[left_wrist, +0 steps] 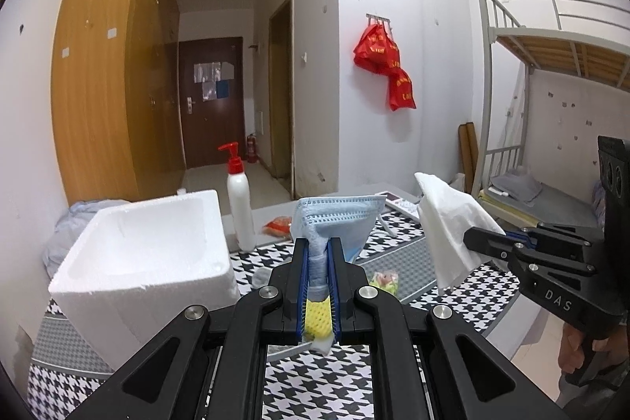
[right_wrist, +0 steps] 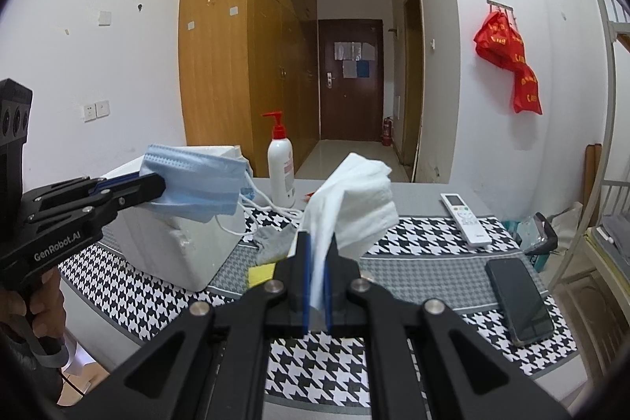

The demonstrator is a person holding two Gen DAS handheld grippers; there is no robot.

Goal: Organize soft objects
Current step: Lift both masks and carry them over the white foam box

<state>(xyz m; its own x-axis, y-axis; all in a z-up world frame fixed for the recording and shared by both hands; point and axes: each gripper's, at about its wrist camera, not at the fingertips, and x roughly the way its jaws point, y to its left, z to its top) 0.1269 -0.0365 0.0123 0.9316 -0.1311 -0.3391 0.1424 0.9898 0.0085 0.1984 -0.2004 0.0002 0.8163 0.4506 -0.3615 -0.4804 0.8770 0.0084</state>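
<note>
On the table: houndstooth cloth (right_wrist: 413,235) is covering the top in black-and-white and finer grey bands, lying flat and woven-looking.
Foam box (left_wrist: 138,254): sitting at 9 o'clock in the left wrist view, it is showing a white, grainy, thick-walled square tub with an open mouth; judged to be where the soft things are going.
Tissue (right_wrist: 354,203): hanging limp at 12 o'clock in the right wrist view, white, quilted and crumpled, raised off the cloth.
Face mask (left_wrist: 334,219): standing up at centre in the left wrist view, pale blue, pleated and thin, its white ear loops trailing down toward the cloth beside the box.
Left gripper (left_wrist: 319,282): its fingers are pinching fully together on the bunched lower part of the face mask.
Right gripper (right_wrist: 318,278): its fingers are likewise pressing closed, trapping a fold of the tissue.
Sponge (right_wrist: 262,272): lying on the cloth at 9 o'clock of the right fingers, yellow, blocky and porous, near the box wall.
Sock (right_wrist: 271,241): lying crumpled just beyond the sponge, grey and soft-knit, as far as can be told.
Step in hand: both pieces are being carried, it seems, toward the box.
Doing it well: keeping each piece high enough to clear the thick rim, bringing the mask over the mouth first since it is nearer, minding that the dangling loops are not snagging the pump bottle (right_wrist: 281,164), and releasing only once the cloth is hanging inside the walls.
</note>
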